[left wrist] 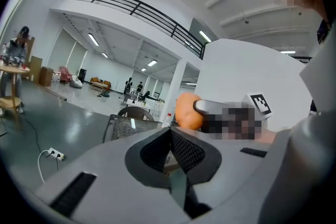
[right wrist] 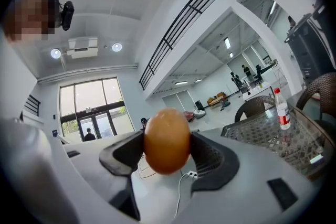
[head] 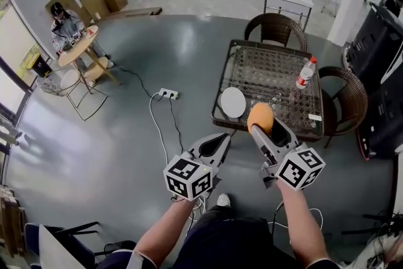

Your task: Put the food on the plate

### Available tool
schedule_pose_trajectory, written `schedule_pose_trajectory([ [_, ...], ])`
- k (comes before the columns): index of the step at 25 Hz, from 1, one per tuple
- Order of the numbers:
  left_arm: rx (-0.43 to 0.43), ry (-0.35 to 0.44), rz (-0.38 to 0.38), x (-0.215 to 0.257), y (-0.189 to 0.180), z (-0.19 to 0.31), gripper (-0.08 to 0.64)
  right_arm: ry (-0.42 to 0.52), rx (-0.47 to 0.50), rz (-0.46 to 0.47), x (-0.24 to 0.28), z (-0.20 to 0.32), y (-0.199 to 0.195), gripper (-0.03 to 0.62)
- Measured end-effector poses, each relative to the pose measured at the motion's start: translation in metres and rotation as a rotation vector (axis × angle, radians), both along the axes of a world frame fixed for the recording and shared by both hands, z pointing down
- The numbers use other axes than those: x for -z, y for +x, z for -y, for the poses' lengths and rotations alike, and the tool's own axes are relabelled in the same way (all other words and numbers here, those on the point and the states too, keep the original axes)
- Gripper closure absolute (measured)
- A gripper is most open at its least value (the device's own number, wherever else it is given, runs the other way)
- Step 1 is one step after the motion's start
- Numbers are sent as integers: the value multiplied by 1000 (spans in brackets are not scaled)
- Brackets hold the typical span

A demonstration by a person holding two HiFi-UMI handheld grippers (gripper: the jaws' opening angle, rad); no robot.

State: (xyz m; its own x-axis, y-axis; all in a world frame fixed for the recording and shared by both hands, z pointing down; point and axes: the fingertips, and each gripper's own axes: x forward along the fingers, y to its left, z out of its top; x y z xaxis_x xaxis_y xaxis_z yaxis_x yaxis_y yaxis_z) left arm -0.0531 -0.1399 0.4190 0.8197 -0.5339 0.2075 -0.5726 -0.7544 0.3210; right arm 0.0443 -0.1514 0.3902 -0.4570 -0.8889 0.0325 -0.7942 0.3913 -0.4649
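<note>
Your right gripper (head: 263, 126) is pinching the orange food (right wrist: 167, 139). The food sits right between the two fingers (right wrist: 210, 157) and touches both of them, one on each side. It is out near the tips. It is bigger than the pads, so it sticks out above and below them. It is up in the air and not on the plate yet.

Your left gripper (left wrist: 170, 139) has its fingers pressed together, with nothing between them. It hangs low beside the right one, and I think it has no job in this step.

The white plate (head: 233, 102) lies on the table (head: 264, 69), near the front edge. From the right fingers it is a little ahead and to the left. A bottle (head: 306, 72) stands ahead and to the right of the fingers, well apart from the plate.

To do this step well, move the food forward and left until it is over the middle of the plate. Hold the squeeze the same all the way, because the food is round and smooth and could slip or roll. Do not squeeze harder, since it may be soft. Bring it down low, until it just about touches the plate. Only then spread the fingers, and do it slowly. If you let go from high up, I think the food may roll off the plate.
</note>
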Motion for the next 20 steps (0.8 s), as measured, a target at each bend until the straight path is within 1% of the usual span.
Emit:
schedule_pose_trajectory([
  [4,-1,-14,-16,-2,-5,25,551,-6,-1,-27,3,26,-3,307],
  [8,1,-20,-24,-9,-11,45,551,-21,-1,-42,-6,44,-6,307],
  [13,13,-35,-19,-18,-9,63,552,-48,15,-43,-17,70,-3,308],
  [20,55,-33,1,-22,1,102,551,-52,90,-40,-24,122,0,308],
])
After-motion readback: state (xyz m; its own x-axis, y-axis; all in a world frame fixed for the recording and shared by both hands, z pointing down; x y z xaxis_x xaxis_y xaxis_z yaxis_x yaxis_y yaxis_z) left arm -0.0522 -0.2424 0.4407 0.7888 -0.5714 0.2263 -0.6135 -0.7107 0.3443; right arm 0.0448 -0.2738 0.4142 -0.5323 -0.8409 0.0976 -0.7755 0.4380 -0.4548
